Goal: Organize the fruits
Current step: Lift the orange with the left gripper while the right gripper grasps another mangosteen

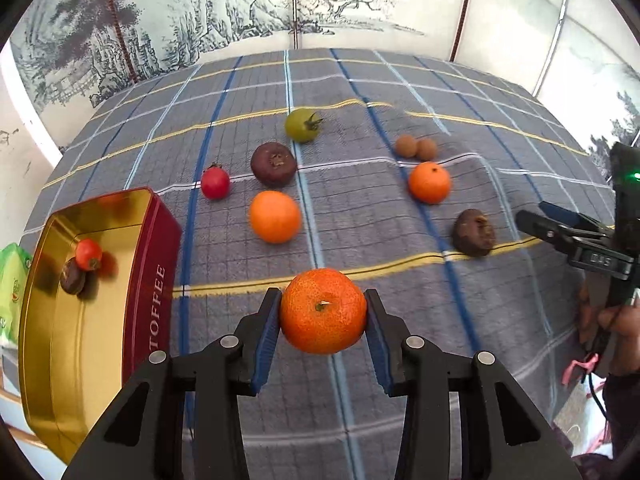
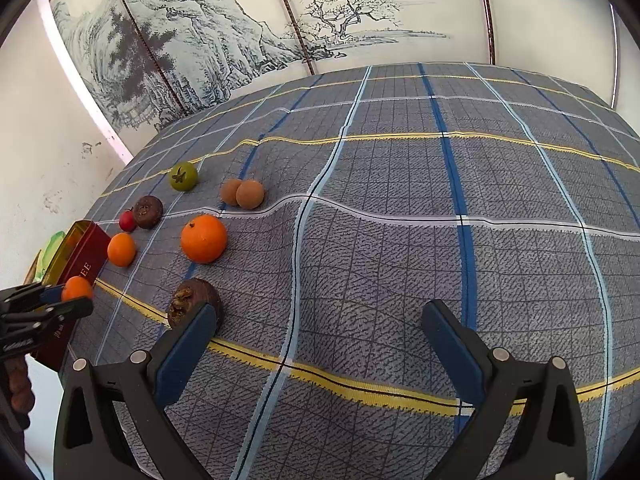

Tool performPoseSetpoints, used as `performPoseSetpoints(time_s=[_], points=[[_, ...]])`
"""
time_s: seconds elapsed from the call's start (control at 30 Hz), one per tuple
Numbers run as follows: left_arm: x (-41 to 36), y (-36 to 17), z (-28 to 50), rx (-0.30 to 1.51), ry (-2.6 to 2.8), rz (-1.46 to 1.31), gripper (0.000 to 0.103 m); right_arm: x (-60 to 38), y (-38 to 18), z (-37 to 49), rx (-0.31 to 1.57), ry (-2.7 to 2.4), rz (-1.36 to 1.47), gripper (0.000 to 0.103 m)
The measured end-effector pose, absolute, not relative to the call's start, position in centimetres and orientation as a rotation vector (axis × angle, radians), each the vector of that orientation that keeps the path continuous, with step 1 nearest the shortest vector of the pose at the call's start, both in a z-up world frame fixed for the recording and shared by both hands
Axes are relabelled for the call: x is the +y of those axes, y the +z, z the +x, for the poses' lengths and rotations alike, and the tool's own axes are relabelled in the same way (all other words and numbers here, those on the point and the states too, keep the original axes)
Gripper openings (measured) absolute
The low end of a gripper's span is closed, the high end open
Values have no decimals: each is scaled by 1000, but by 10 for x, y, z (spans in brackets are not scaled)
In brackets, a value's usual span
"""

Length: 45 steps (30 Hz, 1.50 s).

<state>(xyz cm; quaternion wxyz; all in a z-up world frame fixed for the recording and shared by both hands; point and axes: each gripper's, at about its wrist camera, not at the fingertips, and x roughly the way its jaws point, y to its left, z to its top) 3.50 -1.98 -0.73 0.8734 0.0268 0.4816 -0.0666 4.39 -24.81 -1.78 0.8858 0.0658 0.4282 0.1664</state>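
Note:
My left gripper [image 1: 323, 312] is shut on an orange tangerine [image 1: 323, 310], held above the plaid cloth just right of the red and gold toffee tin [image 1: 152, 248]. The tin holds a red tomato [image 1: 88, 254] and a dark brown fruit [image 1: 73, 276]. On the cloth lie two more tangerines [image 1: 275, 217] [image 1: 429, 182], a red tomato [image 1: 215, 183], a green tomato [image 1: 303, 125], two dark brown fruits [image 1: 273, 164] [image 1: 473, 233] and two small tan fruits [image 1: 416, 147]. My right gripper [image 2: 320, 332] is open and empty, its left finger beside a dark brown fruit [image 2: 188, 304].
The plaid cloth [image 2: 400, 240] covers the table and has raised folds. A painted folding screen [image 2: 240, 32] stands behind it. A green packet [image 1: 12, 280] lies left of the tin. The tin also shows at the left in the right wrist view [image 2: 86, 256].

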Motion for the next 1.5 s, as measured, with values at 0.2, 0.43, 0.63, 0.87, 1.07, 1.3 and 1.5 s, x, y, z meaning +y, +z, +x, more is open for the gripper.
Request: performPoseSetpoints(time_s=[0.2,0.43,0.63,0.87,1.07,1.3,1.5], points=[[-25,0,17,983,-130,42,42,-248,-18,44,891,346,135,102],[-23,5,5,972,-122,35,42,-248,-19,44,894,343,127,103],[-18,13,-6,952,-125,13,42,-247,-21,46,897,338,114,103],[-6,21,-15,933,-124,-24,42,-246,-21,47,900,322,97,102],[7,28,-23,919,-104,-41,42,-243,-18,45,893,307,67,102],[26,33,-28,906,-70,-76,42,-199,17,53,828,472,15,102],[38,37,-33,899,-50,-94,42,-159,7,78,878,540,-68,93]])
